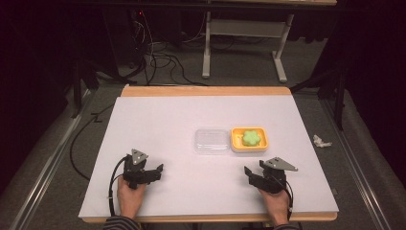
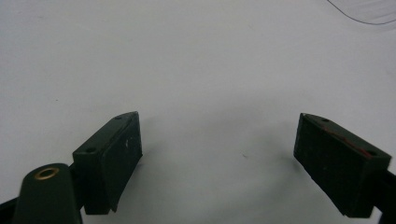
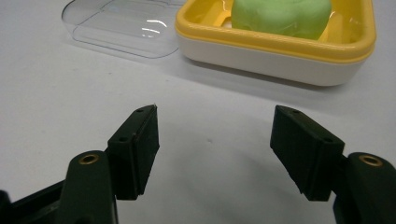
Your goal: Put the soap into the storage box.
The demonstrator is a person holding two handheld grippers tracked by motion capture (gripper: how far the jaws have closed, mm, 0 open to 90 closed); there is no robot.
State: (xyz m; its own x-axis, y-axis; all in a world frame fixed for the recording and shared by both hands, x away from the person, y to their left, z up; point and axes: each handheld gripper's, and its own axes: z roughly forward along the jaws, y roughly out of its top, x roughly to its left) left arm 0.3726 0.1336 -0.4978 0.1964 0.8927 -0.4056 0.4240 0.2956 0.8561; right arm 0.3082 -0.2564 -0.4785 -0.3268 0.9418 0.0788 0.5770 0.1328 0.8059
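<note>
Both sets of jaws stand spread and empty on the worktop (image 1: 158, 120). Just ahead of the right gripper (image 3: 215, 140) sits the yellow dish (image 3: 280, 46) holding green soap (image 3: 280, 16), its clear lid (image 3: 121, 30) alongside. A careless grab could skid the light lid away from the left gripper (image 2: 219, 158).

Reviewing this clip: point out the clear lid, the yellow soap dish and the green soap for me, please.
clear lid (image 1: 211, 140): high view, middle of its top face.
yellow soap dish (image 1: 235, 142): high view, left rim.
green soap (image 1: 250, 138): high view, centre of its top.
</note>
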